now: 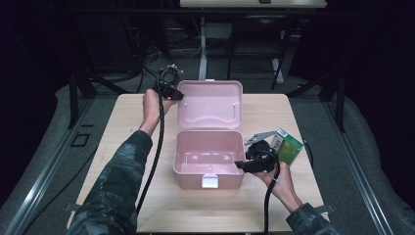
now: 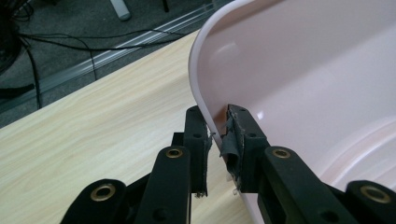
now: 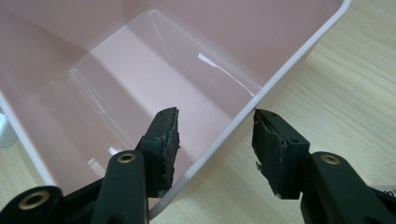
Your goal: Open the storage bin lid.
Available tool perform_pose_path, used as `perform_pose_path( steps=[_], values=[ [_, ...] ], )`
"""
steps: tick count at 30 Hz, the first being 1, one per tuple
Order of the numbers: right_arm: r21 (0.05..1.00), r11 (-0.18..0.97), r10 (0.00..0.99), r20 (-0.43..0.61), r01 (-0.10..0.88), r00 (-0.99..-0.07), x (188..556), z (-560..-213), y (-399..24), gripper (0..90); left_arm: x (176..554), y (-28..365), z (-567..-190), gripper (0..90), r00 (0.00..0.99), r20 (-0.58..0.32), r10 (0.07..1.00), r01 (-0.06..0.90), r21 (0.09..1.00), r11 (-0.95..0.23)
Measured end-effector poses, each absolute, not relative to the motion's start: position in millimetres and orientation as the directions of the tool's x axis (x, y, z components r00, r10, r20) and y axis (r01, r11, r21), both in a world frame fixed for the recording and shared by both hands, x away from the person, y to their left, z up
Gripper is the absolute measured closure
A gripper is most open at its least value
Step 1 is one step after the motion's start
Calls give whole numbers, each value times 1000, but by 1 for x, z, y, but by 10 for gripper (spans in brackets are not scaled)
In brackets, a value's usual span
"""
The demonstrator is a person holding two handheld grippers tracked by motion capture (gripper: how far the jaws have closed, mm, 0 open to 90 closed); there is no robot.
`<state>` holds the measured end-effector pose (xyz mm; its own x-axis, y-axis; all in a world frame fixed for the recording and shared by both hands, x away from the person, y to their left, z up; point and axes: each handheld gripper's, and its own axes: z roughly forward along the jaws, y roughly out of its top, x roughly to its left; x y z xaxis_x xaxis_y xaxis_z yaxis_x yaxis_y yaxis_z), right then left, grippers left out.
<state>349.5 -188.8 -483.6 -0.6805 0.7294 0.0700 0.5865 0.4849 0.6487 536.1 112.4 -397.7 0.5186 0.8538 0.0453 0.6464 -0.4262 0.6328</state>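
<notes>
Two tongs are engaged on one pink box [image 1: 208, 161], which is stood open at the middle of the desk [image 1: 122, 196]. The right tongs [image 3: 215, 137] are spread astride its right wall without pressing. Farther back, the raised lid [image 2: 299, 70] is pinched at its rim by the left tongs [image 2: 218, 135]. A green carton [image 1: 286, 145] is seen just beside the right hand [image 1: 281, 183].

Pink plastic box [image 1: 208, 159] open on table, lid [image 1: 210, 104] raised upright, inside empty.

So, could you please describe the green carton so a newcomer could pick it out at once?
Start at the wooden table and find the open pink box in its middle. Just beyond the box's right wall, behind the right gripper, lies the green carton, the sole green thing there, with a white end.
</notes>
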Motion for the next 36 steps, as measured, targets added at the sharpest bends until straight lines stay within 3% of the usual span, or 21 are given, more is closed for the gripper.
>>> perform_pose_path(
  steps=[6,13,18,27,31,32,36],
  values=[
    [651,485,730,67,584,-680,349,-484,-188,506,545,114,-410,786,507,5,862,672,623,-399],
    [657,482,731,64,580,-679,347,-484,-187,506,556,106,-436,787,482,56,875,704,570,-424],
    [660,478,733,65,580,-678,345,-485,-186,508,563,107,-459,788,459,6,888,750,534,-391],
    [668,461,747,63,584,-662,342,-485,-184,505,565,109,-468,754,468,-20,883,757,524,-390],
    [669,452,757,63,590,-651,341,-485,-183,511,565,113,-467,658,461,-30,887,761,527,-377],
    [670,446,762,63,593,-644,340,-485,-182,511,564,117,-464,532,450,-30,893,765,530,-367],
    [669,446,764,61,594,-643,340,-485,-182,494,560,127,-452,352,438,-28,899,761,544,-353]
  ],
)
